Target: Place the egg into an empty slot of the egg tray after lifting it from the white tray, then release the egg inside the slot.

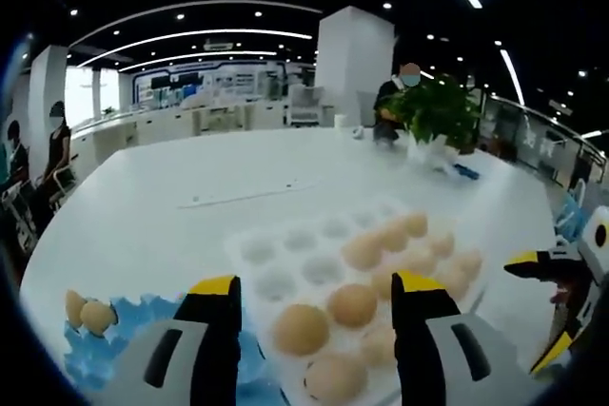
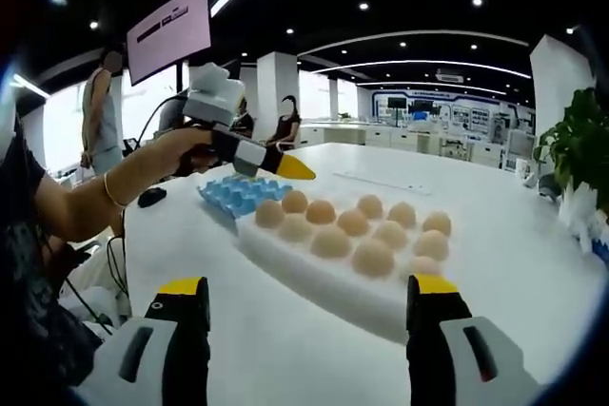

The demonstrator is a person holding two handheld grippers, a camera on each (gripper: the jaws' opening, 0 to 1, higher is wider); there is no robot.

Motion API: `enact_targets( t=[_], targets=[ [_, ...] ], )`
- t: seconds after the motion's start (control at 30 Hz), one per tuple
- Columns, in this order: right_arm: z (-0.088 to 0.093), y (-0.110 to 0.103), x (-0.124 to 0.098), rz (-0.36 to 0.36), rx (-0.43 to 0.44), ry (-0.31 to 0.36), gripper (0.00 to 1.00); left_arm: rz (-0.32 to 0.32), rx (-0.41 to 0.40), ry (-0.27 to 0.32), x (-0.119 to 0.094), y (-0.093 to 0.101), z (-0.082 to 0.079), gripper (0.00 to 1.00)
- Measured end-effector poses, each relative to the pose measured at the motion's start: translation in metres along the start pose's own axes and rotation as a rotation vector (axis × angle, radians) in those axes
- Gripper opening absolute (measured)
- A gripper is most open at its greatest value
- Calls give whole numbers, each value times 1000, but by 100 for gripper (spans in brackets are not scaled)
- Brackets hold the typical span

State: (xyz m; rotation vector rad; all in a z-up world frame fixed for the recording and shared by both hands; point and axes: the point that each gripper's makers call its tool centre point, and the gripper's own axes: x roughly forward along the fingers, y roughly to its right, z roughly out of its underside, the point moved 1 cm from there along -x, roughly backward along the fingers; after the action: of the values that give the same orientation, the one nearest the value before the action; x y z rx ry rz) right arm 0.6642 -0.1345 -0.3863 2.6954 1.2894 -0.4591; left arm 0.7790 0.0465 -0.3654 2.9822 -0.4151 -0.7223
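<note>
left gripper [image 1: 314, 292]: jaws are held wide apart, nothing between them; it is hovering over the near edge of the white tray [image 1: 249, 252].
right gripper [image 2: 309, 292]: jaws are likewise spread and empty, held back from the white tray's near wall, above bare table [image 2: 533, 235].
eggs: about a dozen are seated in the white tray's cups; the nearest egg [image 1: 301, 328] is seen just ahead of the left jaws, slightly toward the left jaw.
egg tray [image 1: 128, 330]: blue, touching the white tray's side; two eggs [image 1: 86, 314] are already held at its far corner, and its other slots appear free.
deciding relation: the left gripper is judged nearer to both trays; a short descent onto the nearest egg, then a sideways carry to the blue slots, is called for.
</note>
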Motion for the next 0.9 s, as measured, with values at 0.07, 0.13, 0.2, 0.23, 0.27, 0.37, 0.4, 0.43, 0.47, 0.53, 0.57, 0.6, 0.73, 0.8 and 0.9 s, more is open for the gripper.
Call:
enact_targets(
  t=[0.07, 0.13, 0.2, 0.23, 0.27, 0.37, 0.4, 0.43, 0.47, 0.53, 0.57, 0.6, 0.73, 0.8, 0.9],
  targets=[
    [1, 0, 0, 1, 1, -3, 89, -10, 20, -5, 2, 3, 2, 65],
    [1, 0, -1, 0, 0, -2, 89, -20, 33, -9, 3, 4, 2, 64],
    [1, 1, -2, 2, 2, -3, 89, -9, 22, -7, 7, 7, 1, 64],
    [1, 1, -2, 3, 1, -3, 89, -5, 23, -4, 7, 9, 1, 64],
    [1, 1, -3, 3, 2, -2, 89, -4, 23, -4, 9, 11, 2, 64],
    [1, 1, -3, 2, 4, 3, 89, 6, 19, -7, 10, 18, 3, 64],
    [1, 2, -4, 3, 4, 3, 89, 12, 15, -1, 10, 20, 2, 64],
    [1, 2, -4, 4, 3, 3, 89, 14, 14, 4, 12, 22, 2, 64],
    [1, 3, -4, 4, 3, 2, 89, 15, 14, 2, 13, 23, 2, 63],
    [1, 4, -5, 6, 5, 2, 89, 17, 14, 5, 16, 25, 1, 63],
    [1, 3, -5, 6, 5, 3, 89, 19, 25, 6, 18, 28, 0, 63],
    [1, 3, -5, 7, 8, 5, 89, 18, 24, 8, 19, 29, 0, 63],
    [0, 4, -6, 10, 11, 7, 89, 26, 24, 12, 24, 37, -3, 63],
    [-1, 3, -7, 3, 21, 13, 89, 34, 54, 21, 25, 45, -5, 62],
    [-2, 4, -7, 0, 22, 14, 89, 36, 72, 23, 27, 53, -8, 62]
  ],
)
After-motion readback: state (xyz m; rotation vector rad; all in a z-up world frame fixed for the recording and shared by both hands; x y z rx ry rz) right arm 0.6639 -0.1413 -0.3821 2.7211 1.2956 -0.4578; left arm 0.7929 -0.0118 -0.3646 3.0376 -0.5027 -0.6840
